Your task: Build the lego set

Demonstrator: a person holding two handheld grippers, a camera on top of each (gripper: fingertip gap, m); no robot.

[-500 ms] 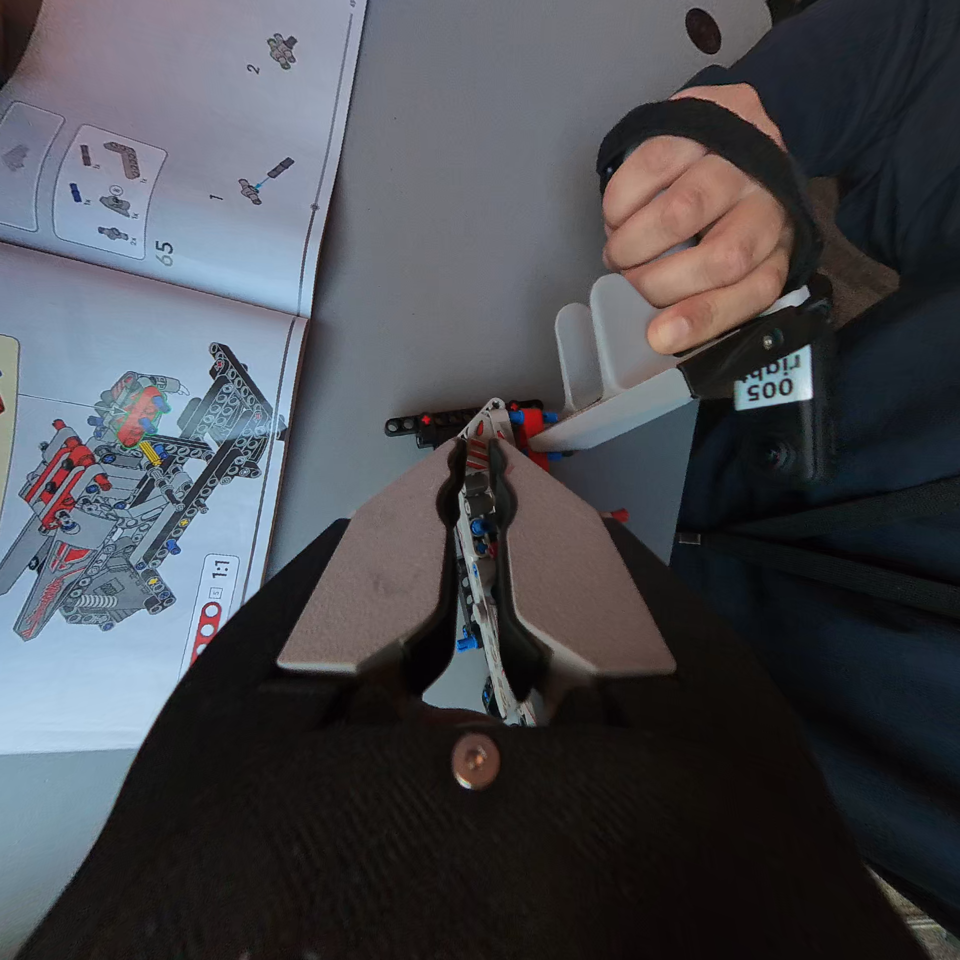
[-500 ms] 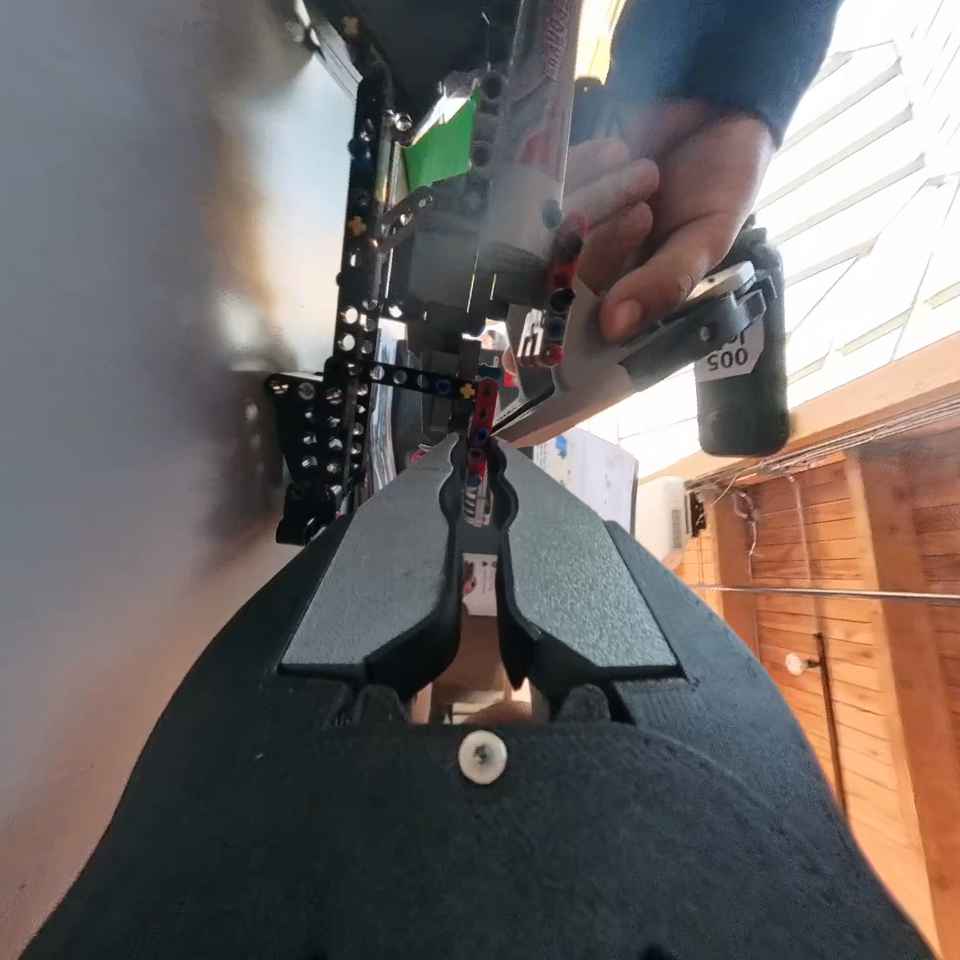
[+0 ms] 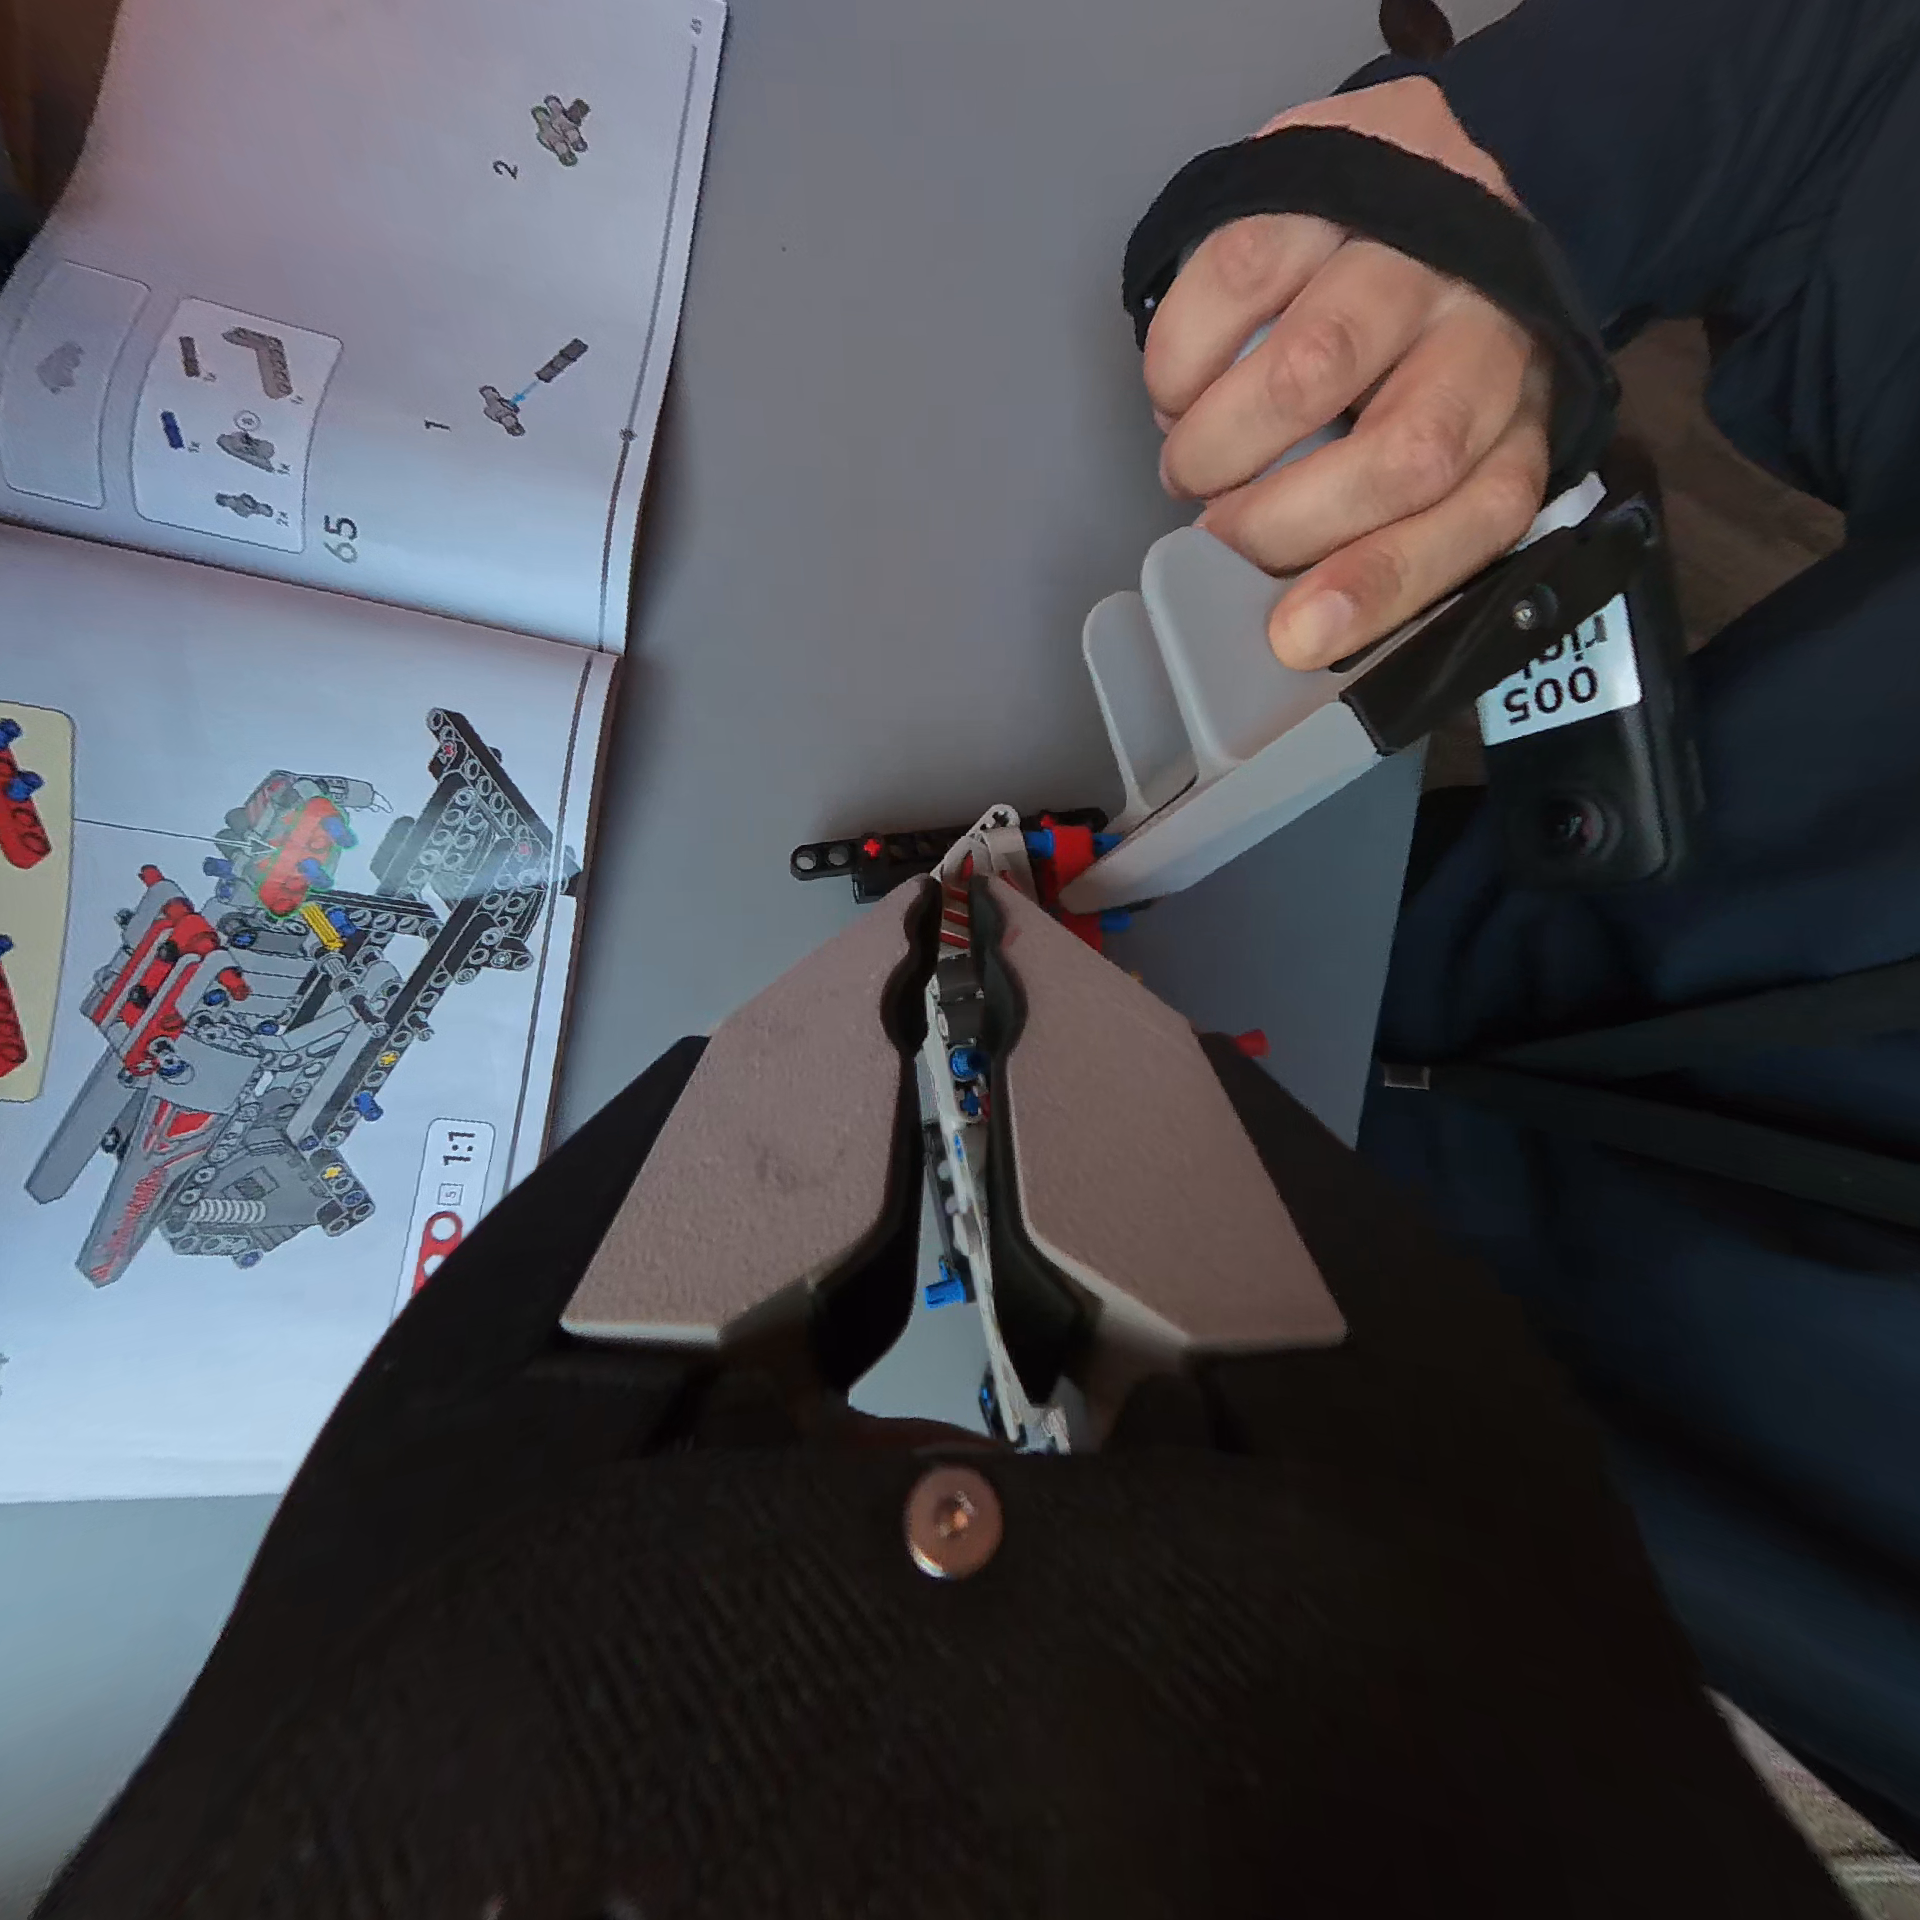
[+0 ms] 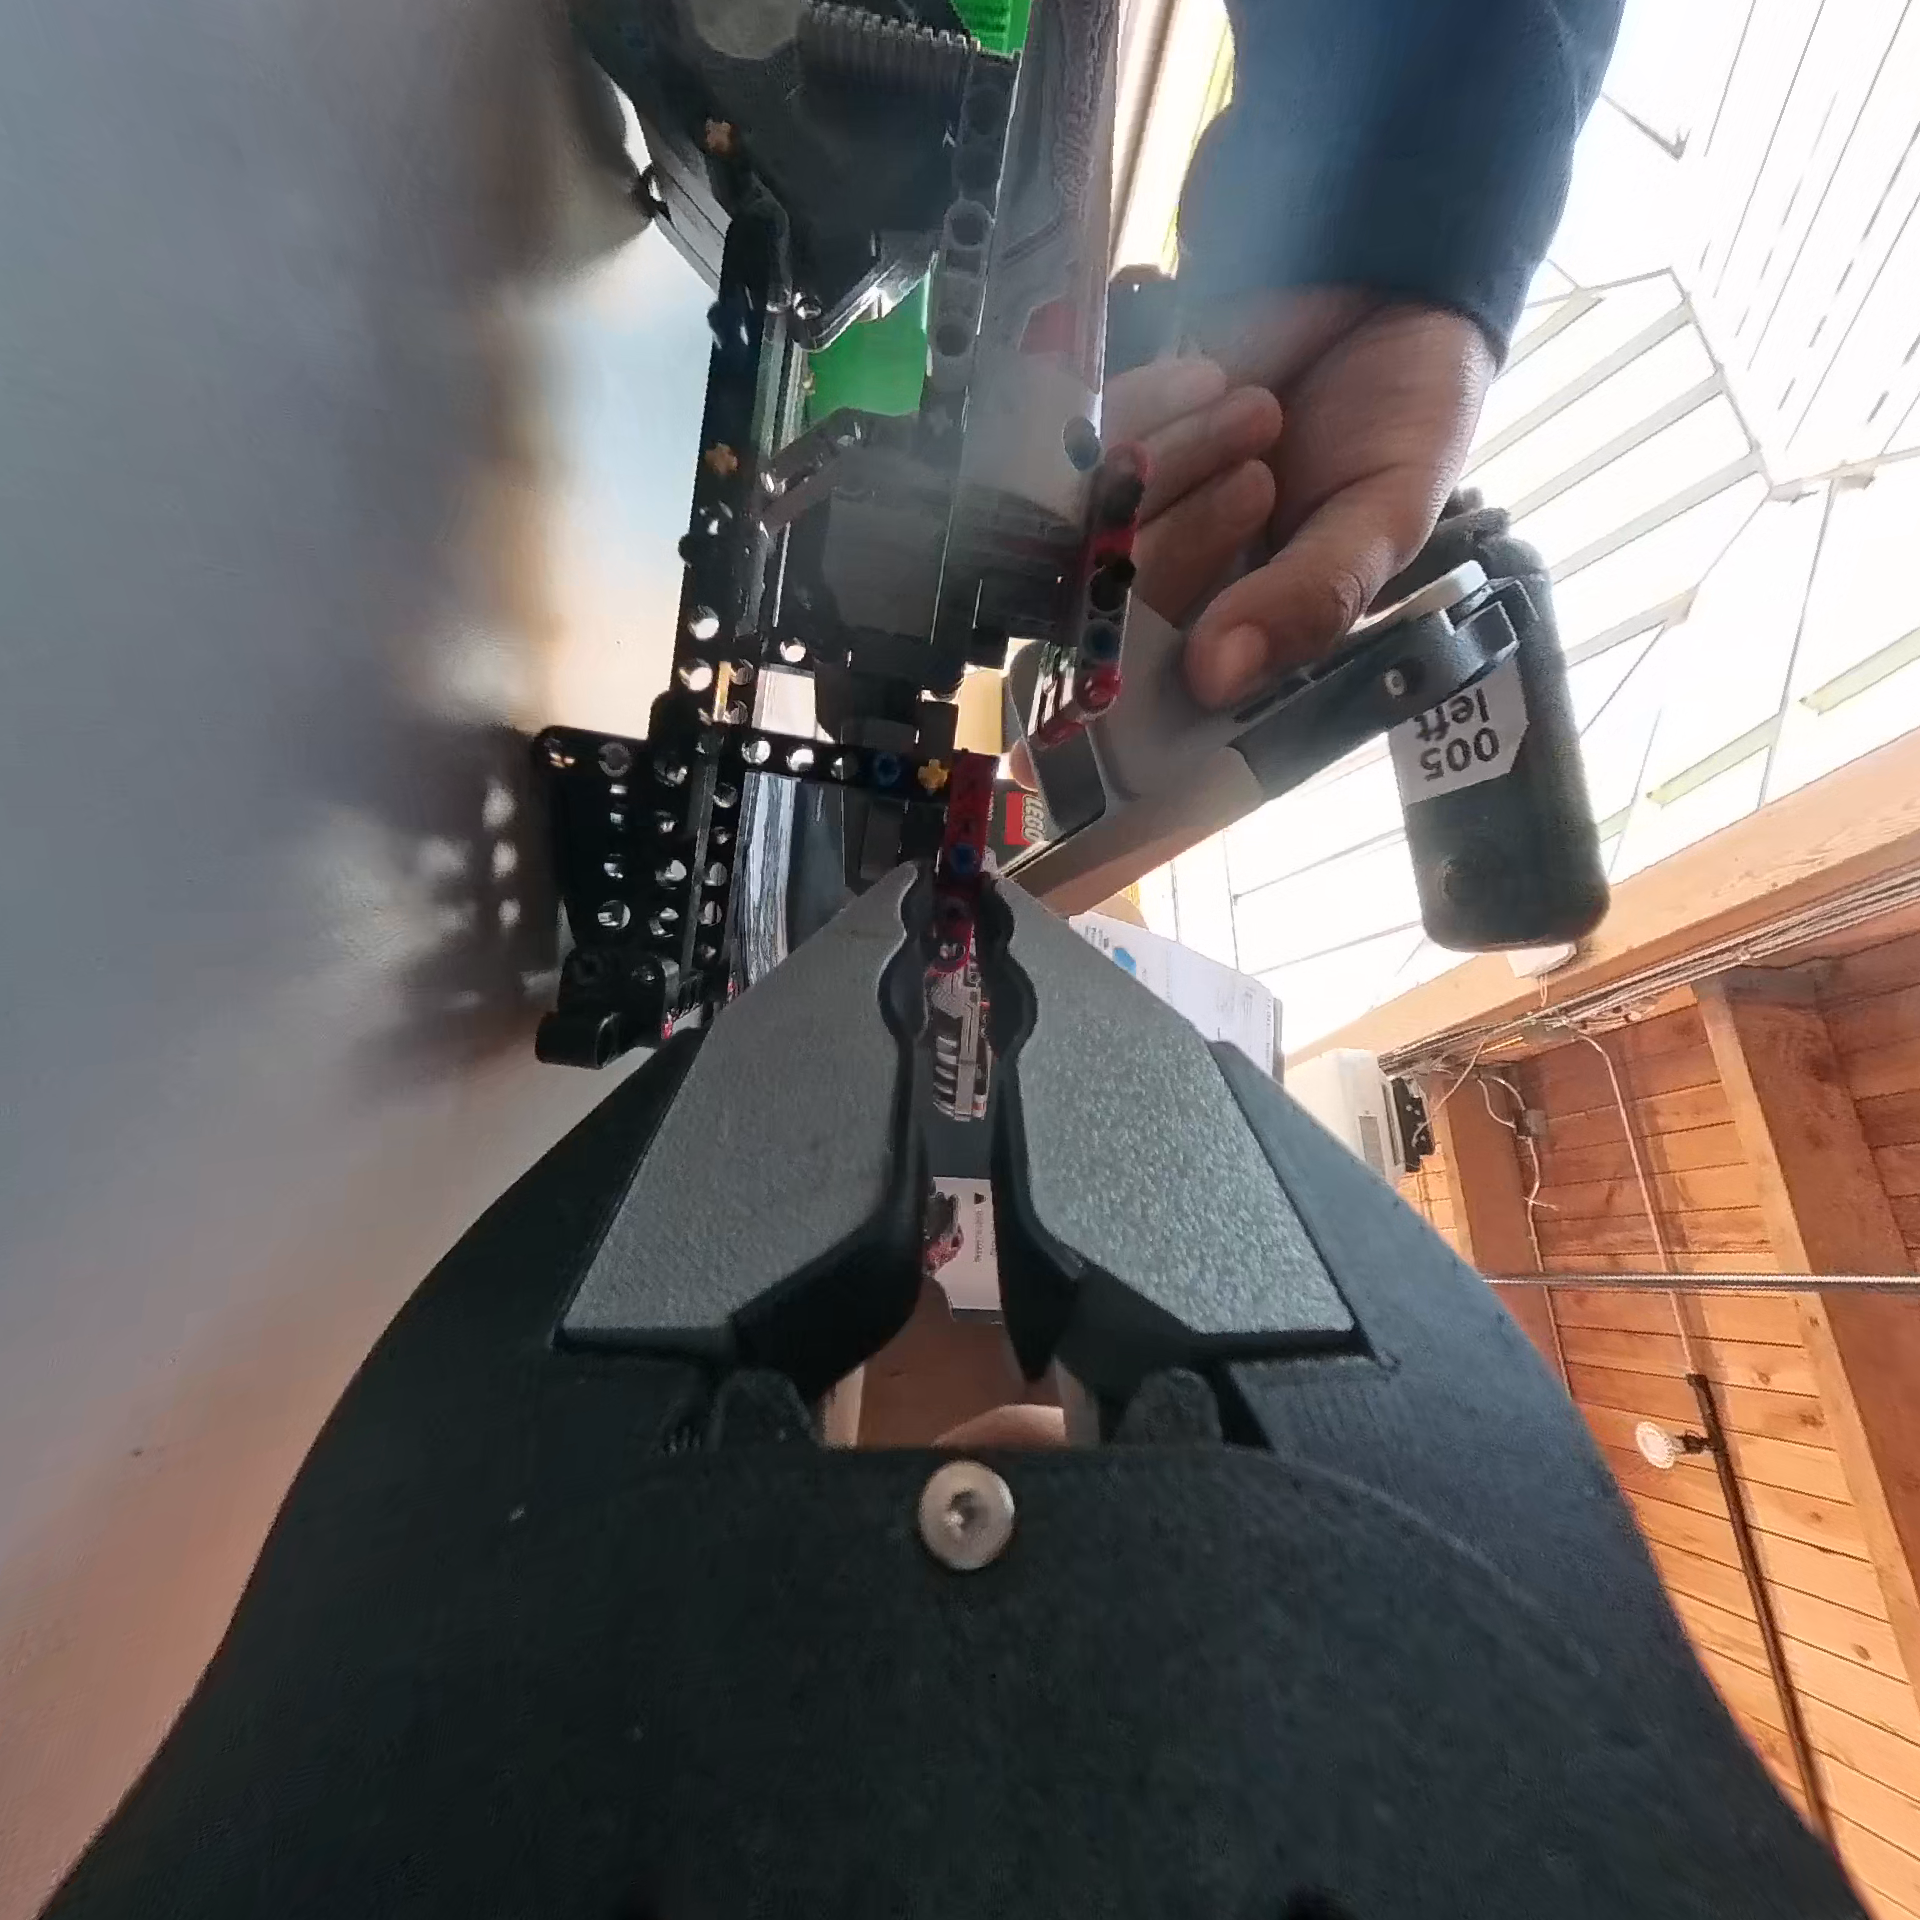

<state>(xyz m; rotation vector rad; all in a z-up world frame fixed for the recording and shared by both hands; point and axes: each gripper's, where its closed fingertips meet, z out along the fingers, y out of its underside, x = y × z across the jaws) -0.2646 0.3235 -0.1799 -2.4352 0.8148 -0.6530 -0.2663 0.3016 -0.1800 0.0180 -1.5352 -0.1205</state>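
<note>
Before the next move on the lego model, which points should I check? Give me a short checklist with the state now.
1. Left gripper shut on the white lego model panel: ok.
2. Right gripper shut on the thin red lego beam: ok.
3. Red beam fully seated in the black lego frame: cannot tell.
4. Open instruction booklet in view: ok.
5. Model resting on the grey table: cannot tell.

left gripper [image 3: 961, 904]: grey fingers, black body, silver screw | right gripper [image 4: 956, 894]: same | dark blue sleeves | black wrist strap [image 3: 1382, 197]
</note>
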